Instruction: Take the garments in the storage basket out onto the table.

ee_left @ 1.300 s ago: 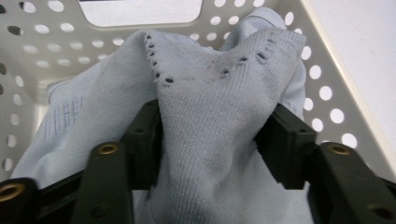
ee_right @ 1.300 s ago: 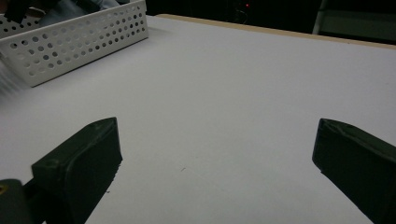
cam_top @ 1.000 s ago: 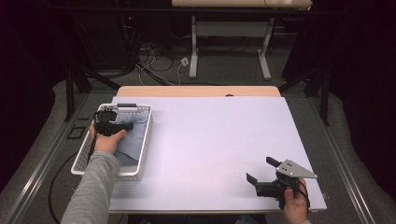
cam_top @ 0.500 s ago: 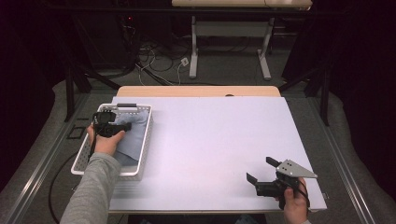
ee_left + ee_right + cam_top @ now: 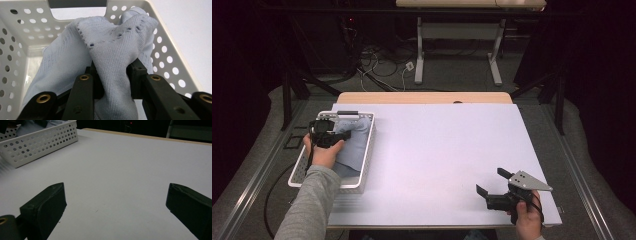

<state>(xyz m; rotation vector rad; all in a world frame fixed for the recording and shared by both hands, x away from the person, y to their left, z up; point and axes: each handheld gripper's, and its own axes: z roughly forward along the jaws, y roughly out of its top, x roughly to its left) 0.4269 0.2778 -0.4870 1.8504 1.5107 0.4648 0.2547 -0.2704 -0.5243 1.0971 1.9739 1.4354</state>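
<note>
Pinching a fold of pale blue knitted cloth (image 5: 110, 57), the left gripper (image 5: 328, 134) is seen inside the white perforated basket (image 5: 367, 150) at the left edge of the table (image 5: 447, 150); its jaws have just been closing, and the fabric is now bunched tightly between them. The rest of the cloth is draped over the basket floor and against the far wall, beneath the handle slot. The right gripper (image 5: 493, 189) is held by a hand at the table's near right corner, well apart from the basket, with its jaws spread wide and nothing between them above the bare white surface.
</note>
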